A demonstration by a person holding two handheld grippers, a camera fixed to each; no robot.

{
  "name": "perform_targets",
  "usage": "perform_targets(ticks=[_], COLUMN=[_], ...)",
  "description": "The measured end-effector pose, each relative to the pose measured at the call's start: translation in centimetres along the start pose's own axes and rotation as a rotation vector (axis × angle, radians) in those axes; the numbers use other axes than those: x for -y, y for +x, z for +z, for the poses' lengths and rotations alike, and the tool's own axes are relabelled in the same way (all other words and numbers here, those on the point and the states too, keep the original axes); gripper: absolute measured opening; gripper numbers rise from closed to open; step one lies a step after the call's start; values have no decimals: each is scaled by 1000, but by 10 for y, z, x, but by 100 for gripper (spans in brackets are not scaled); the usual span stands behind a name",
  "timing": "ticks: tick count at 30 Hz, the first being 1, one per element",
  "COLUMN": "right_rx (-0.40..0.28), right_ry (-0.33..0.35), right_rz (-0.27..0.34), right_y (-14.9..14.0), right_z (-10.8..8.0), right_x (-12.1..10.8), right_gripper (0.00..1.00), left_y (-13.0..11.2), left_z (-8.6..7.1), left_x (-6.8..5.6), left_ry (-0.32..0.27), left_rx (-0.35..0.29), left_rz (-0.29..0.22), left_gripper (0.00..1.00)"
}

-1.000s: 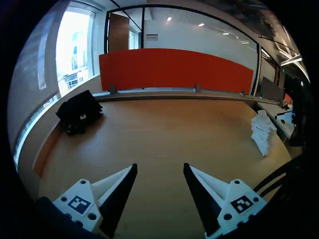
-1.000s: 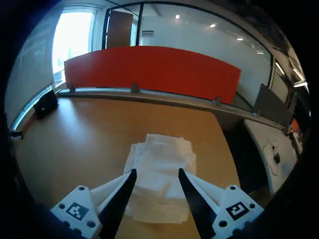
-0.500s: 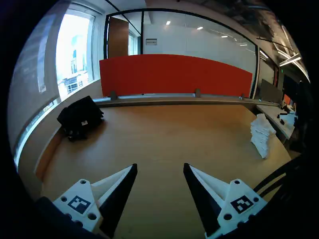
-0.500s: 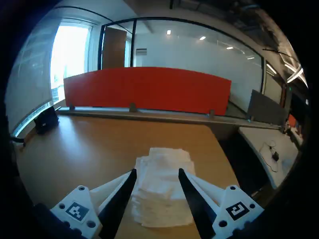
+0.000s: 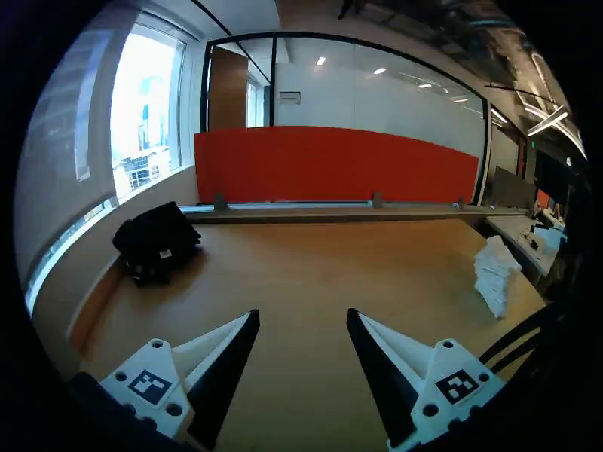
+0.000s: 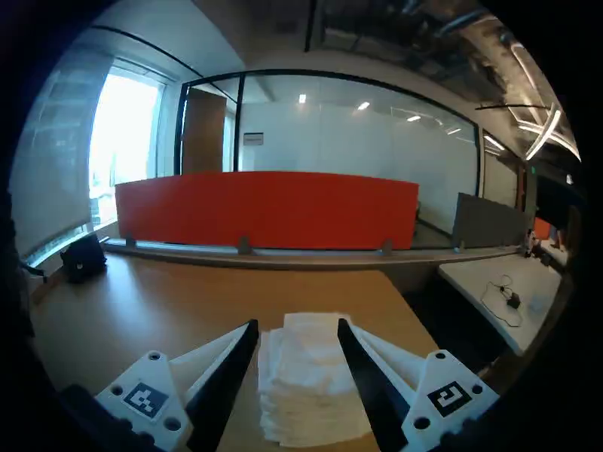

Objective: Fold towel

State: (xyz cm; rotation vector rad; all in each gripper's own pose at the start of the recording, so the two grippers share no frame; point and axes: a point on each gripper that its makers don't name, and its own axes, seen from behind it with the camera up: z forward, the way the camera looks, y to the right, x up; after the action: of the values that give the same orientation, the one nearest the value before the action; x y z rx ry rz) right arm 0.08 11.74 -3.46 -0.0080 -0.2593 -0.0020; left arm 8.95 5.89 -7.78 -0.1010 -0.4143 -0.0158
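White towels [image 6: 309,377] sit in a neat pile on the wooden bench [image 6: 151,309]. They are on the near side of the long red screen [image 6: 264,207], toward its right end. In the right gripper view the pile lies low, just in front of the right gripper [image 6: 296,324]. Its two white fingers [image 6: 218,361] are spread apart, one on each side of the top of the pile. They hold nothing. I cannot tell if they touch the cloth.

In the left gripper view, the left gripper [image 5: 301,313] hangs over bare wood, well in front of the middle of the red screen. Its fingers are spread wide too, and nothing is between them. From here the towels look far off, by the bench edge below the right end of the red screen.

A black bag [image 5: 156,241] lies on the bench in front of the left end of the red screen, close to a big bright window [image 5: 147,128]. Past the right end of the red screen stands a white desk [image 6: 482,282] with a thin cord [image 6: 503,290] on it. Behind the red screen is a glass wall [image 6: 354,143].
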Motion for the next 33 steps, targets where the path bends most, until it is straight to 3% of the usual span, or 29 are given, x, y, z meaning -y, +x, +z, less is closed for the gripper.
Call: perform_targets(ticks=[15,24,33], right_rx=[-156,-201,-228], right_ry=[-45,-17,29], right_rz=[19,-18,-12], right_y=[45,64,74], right_z=[-8,-6,1], right_x=[13,45,98], right_gripper=[83,85,85], left_y=[84,99,97], left_z=[4,10,16], left_x=[33,47,51], left_ry=[58,66,51], left_rx=[-233,-269,-276], left_rz=[-19,-24,-19], left_gripper=[85,85,85])
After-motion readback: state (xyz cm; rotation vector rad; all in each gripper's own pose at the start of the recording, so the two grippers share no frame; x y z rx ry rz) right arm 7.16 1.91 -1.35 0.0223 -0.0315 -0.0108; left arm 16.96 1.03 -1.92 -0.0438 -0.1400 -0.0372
